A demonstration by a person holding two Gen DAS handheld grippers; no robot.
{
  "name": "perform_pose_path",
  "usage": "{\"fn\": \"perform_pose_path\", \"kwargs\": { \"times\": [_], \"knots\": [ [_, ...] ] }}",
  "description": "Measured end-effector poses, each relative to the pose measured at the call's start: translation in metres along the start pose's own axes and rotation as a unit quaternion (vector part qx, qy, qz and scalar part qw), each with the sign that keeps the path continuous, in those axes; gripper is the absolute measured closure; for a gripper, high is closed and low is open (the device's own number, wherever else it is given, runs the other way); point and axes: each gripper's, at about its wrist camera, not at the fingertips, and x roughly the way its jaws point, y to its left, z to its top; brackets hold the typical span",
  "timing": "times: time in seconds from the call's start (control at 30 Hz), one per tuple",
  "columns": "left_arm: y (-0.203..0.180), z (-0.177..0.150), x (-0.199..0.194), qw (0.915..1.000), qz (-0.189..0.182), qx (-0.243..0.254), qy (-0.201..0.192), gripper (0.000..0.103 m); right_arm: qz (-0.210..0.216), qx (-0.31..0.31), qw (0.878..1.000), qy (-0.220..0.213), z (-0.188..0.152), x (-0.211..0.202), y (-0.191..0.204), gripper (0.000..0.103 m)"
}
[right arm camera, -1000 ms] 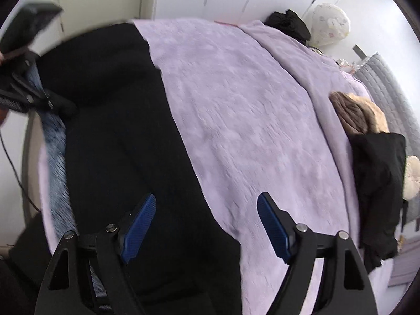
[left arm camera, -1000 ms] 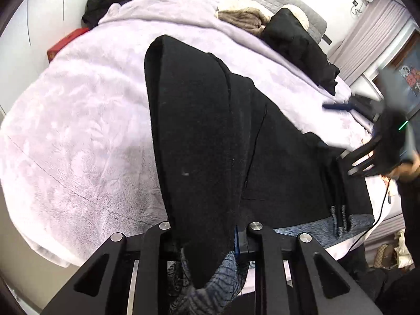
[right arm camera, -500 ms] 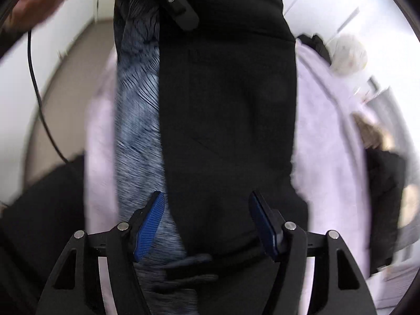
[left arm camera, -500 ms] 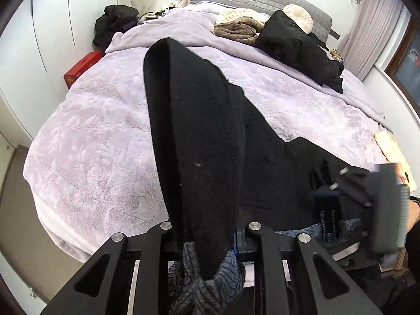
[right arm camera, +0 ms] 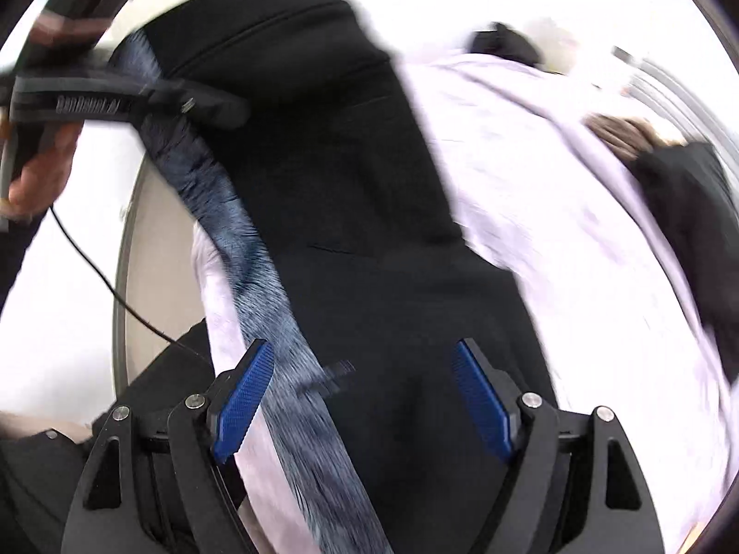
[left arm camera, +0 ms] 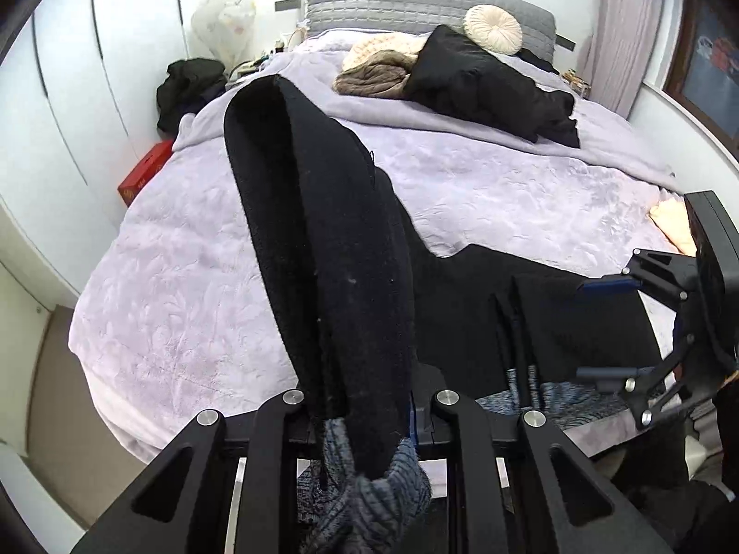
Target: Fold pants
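Note:
Black pants with a grey-blue knit lining lie on the lilac bedspread. My left gripper is shut on one end of them, so a long black fold rises from the bed up into its jaws. The waist with two drawstrings lies flat near the bed's front edge. My right gripper hovers at the right over that waist. In the blurred right wrist view its blue pads are opening, and the pants and lining strip pass beneath them, unpressed. The left gripper grips at top left.
A black jacket, a brown garment and a round cushion lie by the headboard. Left of the bed are a red box, a dark clothes heap and white wardrobe doors. A hand and a cable show.
My left gripper has risen with the pants fold and tilted up toward the headboard. My right gripper swung from over the bedspread to the waistband at the front edge, narrowing then widening.

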Motion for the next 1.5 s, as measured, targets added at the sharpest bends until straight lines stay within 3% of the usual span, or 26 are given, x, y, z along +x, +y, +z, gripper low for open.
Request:
{"fn": "perform_pose_path", "kwargs": {
  "times": [0.13,0.3,0.4,0.6,0.73,0.9,1.1,1.13,1.2,1.3,1.43,1.5],
  "knots": [
    [-0.047,0.006,-0.021,0.9991,-0.014,0.039,-0.014,0.081,-0.033,0.096,0.995,-0.023,-0.047,-0.04,-0.029,0.02],
    [-0.126,0.008,-0.052,0.9923,-0.047,0.107,-0.041,0.081,-0.06,0.209,0.975,-0.052,-0.101,-0.079,-0.082,0.02],
    [-0.169,0.009,-0.054,0.9871,-0.073,0.138,-0.036,0.081,-0.062,0.245,0.966,-0.06,-0.127,-0.089,-0.095,0.02],
    [-0.254,0.006,-0.012,0.9768,-0.094,0.192,0.012,0.081,-0.09,0.268,0.958,-0.042,-0.164,-0.086,-0.1,0.02],
    [-0.297,-0.001,0.033,0.9724,-0.073,0.216,0.05,0.081,-0.102,0.266,0.958,-0.037,-0.181,-0.079,-0.096,0.02],
    [-0.32,-0.014,0.075,0.9696,-0.065,0.214,0.099,0.081,-0.099,0.288,0.951,-0.055,-0.208,-0.084,-0.102,0.02],
    [-0.335,-0.019,0.09,0.9676,-0.052,0.223,0.108,0.08,-0.128,0.309,0.941,-0.055,-0.229,-0.094,-0.111,0.02],
    [-0.336,-0.021,0.093,0.9674,-0.052,0.222,0.11,0.077,-0.13,0.313,0.939,-0.054,-0.233,-0.095,-0.113,0.02],
    [-0.341,-0.027,0.095,0.9676,-0.067,0.214,0.117,0.057,-0.131,0.32,0.937,-0.052,-0.239,-0.094,-0.115,0.02],
    [-0.349,-0.03,0.087,0.9668,-0.07,0.222,0.105,0.043,-0.133,0.331,0.933,-0.049,-0.247,-0.095,-0.118,0.02],
    [-0.343,-0.033,0.06,0.9625,-0.134,0.218,0.091,0.042,-0.159,0.334,0.928,-0.046,-0.254,-0.104,-0.122,0.02],
    [-0.331,-0.032,0.036,0.9593,-0.182,0.203,0.073,0.034,-0.176,0.339,0.923,-0.05,-0.256,-0.113,-0.123,0.02]
  ]
}}
